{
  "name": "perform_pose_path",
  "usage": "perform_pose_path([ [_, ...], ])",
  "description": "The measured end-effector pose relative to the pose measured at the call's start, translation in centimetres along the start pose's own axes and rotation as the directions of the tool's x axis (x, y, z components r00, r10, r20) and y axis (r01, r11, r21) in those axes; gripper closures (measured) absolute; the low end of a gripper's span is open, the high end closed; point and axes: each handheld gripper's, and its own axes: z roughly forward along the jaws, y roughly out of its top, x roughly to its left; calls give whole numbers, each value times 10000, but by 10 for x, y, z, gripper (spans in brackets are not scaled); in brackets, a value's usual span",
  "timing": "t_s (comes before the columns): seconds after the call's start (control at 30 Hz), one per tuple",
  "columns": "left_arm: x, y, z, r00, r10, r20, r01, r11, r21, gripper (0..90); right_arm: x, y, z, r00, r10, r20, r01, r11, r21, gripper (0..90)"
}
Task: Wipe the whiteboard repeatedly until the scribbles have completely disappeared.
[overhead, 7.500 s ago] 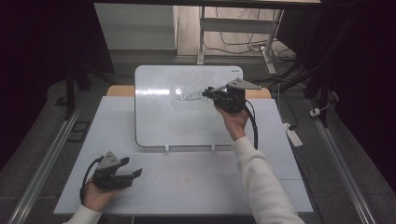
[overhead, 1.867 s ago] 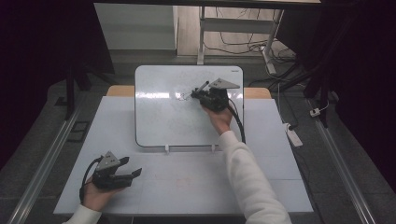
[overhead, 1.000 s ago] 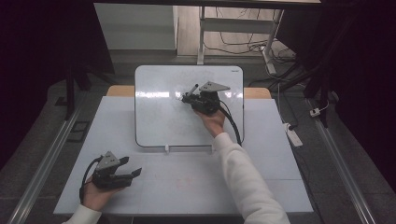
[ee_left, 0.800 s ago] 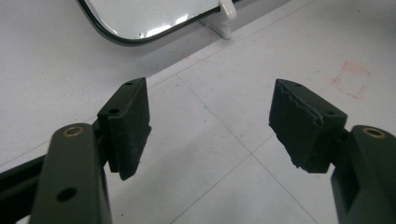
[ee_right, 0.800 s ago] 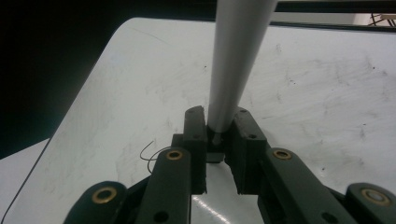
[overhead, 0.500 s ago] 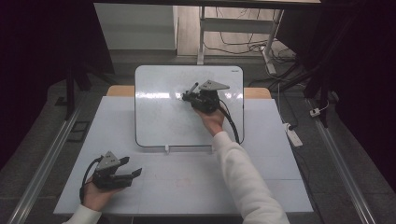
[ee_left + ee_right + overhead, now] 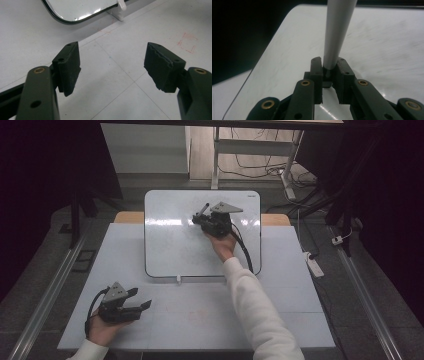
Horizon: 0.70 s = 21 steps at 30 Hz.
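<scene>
High view: I have the right gripper [image 7: 201, 216] over the far half of the whiteboard [image 7: 170, 245], which lies on the desk [image 7: 210, 315] against its far edge, centred. A dark marker [image 7: 203, 210] sticks out of the gripper, angled up and away from the board face. My left gripper [image 7: 142, 304] rests near the desk's near-left corner, well apart from the board, carrying nothing.

Left gripper view: the 2 jaws stand wide apart with bare desk between them. The board's near rounded corner [image 7: 72, 15] and a white clip [image 7: 120, 7] at its near edge lie ahead. This claw is idle.

Right gripper view: the 2 jaws are clamped on a pale grey marker barrel [image 7: 337, 32], which rises from between the pads [image 7: 317, 68] toward the top of the frame. The board surface [image 7: 387, 45] beneath shows faint smeared traces and no clear line. I cannot see the tip, so I cannot tell whether it touches the board.

Step in hand, by my judgement: working the marker across the board's far half. The next move calls for a firm grip, the tip brought down onto the surface at light pressure, and a level stroke that stays inside the board's rim.
</scene>
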Motion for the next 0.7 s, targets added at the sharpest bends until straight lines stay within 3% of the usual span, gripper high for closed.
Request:
perform_pose_path([
  [0.07, 1, 0, 1, 10000, -5, -12, 5, 10000, 9, 299, 0, 0, 3, 9994, 331, -38, -331, 9994, -86, 774],
  [0.13, 1, 0, 1, 10000, 7, 23, -7, 10000, 37, 299, 4, -1, 5, 9993, 268, -249, -267, 9996, 30, 774],
  [0.17, 1, 0, 2, 10000, 1, 20, -1, 10000, 23, 299, 18, -8, 12, 9967, -269, -762, 300, 9987, 410, 774],
  [0.27, 1, 0, 0, 10000, 9, -13, -9, 10000, 10, 299, 21, -7, 14, 9962, -495, -717, 526, 9977, 424, 774],
  [0.3, 0, 0, 0, 10000, 0, -17, 0, 10000, -10, 299, 19, -5, 14, 9972, -368, -652, 390, 9987, 320, 774],
  [0.37, 0, 0, -1, 10000, -7, 2, 7, 10000, -30, 299, 7, 0, 8, 10000, 52, -51, -52, 10000, -43, 774],
  [0.5, 1, 0, 0, 10000, 13, 10, -13, 10000, 8, 299, 9, -2, 7, 9997, 136, -225, -135, 9999, 79, 774],
  [0.57, 1, 0, 1, 10000, 23, 21, -23, 10000, 35, 299, 22, -12, 9, 9962, -408, -767, 452, 9973, 575, 775],
  [0.67, 0, 0, 0, 10000, 41, 2, -41, 10000, 13, 299, 21, -12, 7, 9960, -471, -758, 516, 9970, 574, 774],
  [0.7, 0, 0, 0, 10000, 25, 1, -25, 10000, 1, 299, 12, -9, 1, 9993, -185, -330, 196, 9992, 348, 775],
])
